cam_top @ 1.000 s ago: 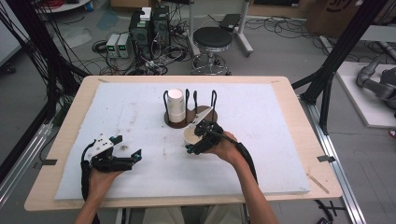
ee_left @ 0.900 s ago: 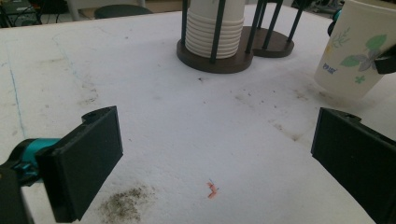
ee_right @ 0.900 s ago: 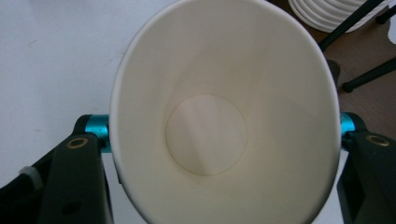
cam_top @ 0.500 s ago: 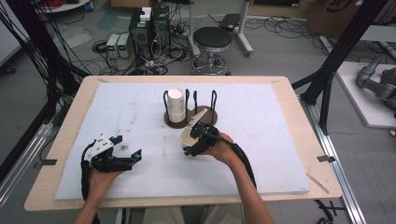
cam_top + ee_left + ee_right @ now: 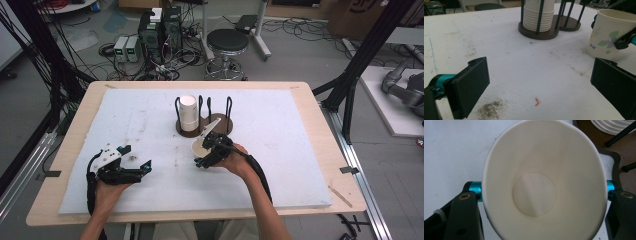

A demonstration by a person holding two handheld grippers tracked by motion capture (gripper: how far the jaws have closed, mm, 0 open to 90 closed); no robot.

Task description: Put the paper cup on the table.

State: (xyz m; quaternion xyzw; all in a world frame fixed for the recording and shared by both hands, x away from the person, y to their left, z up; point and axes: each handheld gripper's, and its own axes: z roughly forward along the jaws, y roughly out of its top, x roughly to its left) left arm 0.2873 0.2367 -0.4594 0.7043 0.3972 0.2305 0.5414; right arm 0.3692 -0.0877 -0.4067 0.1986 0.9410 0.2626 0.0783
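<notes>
A white paper cup [image 5: 200, 146] with a flower print [image 5: 607, 32] stands upright on the white foam mat [image 5: 300, 150], just in front of the cup holder. My right gripper [image 5: 212, 150] has it between its jaws, one on each side of the cup wall [image 5: 544, 182]. The jaws have just been opening a little and still touch the cup. The cup is empty inside. My left gripper [image 5: 136, 157] rests low over the mat at the near left, open, with nothing between its jaws [image 5: 539, 82].
A dark wooden holder base [image 5: 220, 122] with black upright rods stands mid-table. It holds a stack of white cups [image 5: 188, 112] [image 5: 537, 15] in its left bay. A dirt smudge [image 5: 490, 110] and a small red mark [image 5: 537, 101] lie on the foam.
The right hand has brought the cup slightly nearer and set it more upright on the foam. The left hand has stayed put.
</notes>
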